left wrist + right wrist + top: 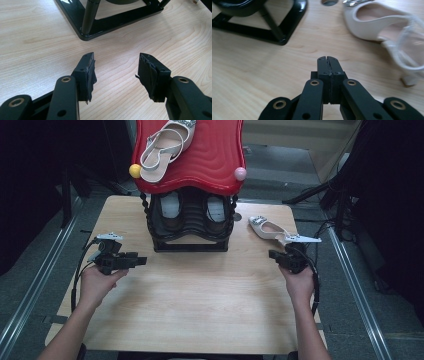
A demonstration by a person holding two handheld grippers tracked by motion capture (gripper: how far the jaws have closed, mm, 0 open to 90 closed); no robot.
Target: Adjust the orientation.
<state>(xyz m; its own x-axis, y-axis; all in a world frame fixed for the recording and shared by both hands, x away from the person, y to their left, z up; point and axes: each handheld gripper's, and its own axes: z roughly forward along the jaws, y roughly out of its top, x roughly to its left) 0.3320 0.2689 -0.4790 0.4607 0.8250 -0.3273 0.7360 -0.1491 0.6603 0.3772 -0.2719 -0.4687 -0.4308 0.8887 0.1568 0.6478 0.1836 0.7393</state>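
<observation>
Lying near the table's (pixel 200 320) right edge, the white shoe (pixel 267 228) sits just beyond the right gripper (pixel 278 255), whose jaws are pressed together. Bare wood spreads between both hands. Left gripper (pixel 141 261) hovers beside the rack (pixel 192 242), jaws spread.

White shoe (pixel 267 228) lies tableside (buckle glittering).

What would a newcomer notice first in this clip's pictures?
Probably the glossy red wavy top of the shoe rack at the table's far edge, with a white sandal lying on it. Next, its mate, a second white sandal, lies on the wooden table just beyond the shut right hand-held gripper, while the left hand-held gripper hovers open near the rack's black base.
</observation>
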